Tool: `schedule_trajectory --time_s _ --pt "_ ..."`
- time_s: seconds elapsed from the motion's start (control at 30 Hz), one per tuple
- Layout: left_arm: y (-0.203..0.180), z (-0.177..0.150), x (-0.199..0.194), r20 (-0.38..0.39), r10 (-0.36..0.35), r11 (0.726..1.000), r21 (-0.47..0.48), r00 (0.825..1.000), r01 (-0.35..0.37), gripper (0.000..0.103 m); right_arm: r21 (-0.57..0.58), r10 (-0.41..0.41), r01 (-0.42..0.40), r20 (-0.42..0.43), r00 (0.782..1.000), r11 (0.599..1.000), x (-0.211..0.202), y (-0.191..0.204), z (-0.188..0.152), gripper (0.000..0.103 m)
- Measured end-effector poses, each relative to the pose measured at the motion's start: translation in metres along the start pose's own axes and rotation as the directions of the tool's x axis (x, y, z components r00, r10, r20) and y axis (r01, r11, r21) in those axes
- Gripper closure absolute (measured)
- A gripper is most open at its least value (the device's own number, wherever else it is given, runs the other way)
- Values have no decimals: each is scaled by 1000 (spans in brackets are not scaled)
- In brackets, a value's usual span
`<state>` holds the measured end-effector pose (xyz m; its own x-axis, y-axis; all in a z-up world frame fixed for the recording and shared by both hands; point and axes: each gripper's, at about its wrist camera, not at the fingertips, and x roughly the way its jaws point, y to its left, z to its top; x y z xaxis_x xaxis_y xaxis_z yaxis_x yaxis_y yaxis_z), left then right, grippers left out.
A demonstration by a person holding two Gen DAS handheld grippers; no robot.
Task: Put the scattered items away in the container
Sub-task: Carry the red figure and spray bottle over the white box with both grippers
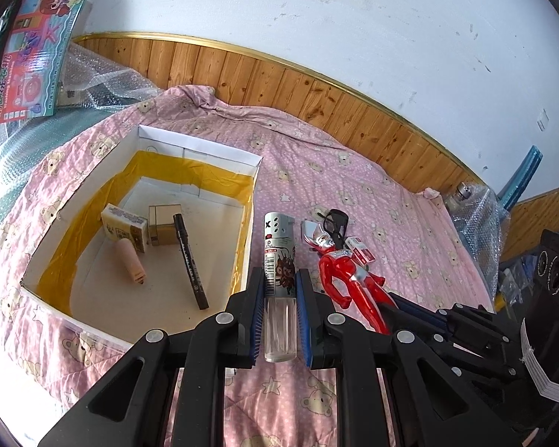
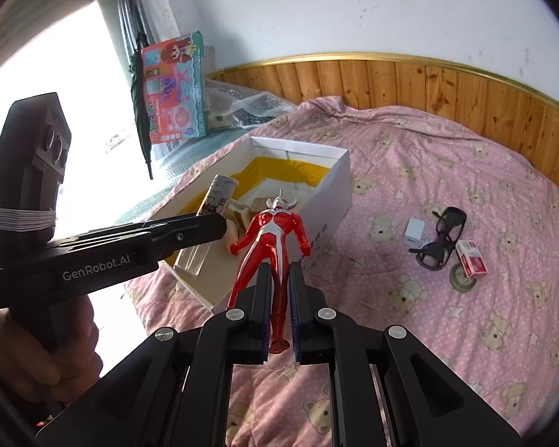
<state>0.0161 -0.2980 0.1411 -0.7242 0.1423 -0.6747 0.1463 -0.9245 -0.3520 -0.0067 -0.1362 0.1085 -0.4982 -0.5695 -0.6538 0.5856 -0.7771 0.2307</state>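
Left wrist view: left gripper (image 1: 279, 290) clamps a bottle (image 1: 279, 260) beside the box (image 1: 201, 149) at 10 o'clock, while the right gripper (image 2: 279, 298) pinches a red figure (image 2: 272, 238); both converging risks a collision.

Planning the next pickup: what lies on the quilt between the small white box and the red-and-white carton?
Black-framed glasses lie between the small white box and the red-and-white carton, touching or overlapping the carton, seen in the right wrist view.
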Motion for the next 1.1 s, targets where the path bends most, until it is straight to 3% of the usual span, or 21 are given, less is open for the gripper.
schedule_trajectory --time_s 1.1 --pt "65 23 12 -21 56 993 -104 998 -57 86 -48 70 -72 -35 997 996 51 31 44 94"
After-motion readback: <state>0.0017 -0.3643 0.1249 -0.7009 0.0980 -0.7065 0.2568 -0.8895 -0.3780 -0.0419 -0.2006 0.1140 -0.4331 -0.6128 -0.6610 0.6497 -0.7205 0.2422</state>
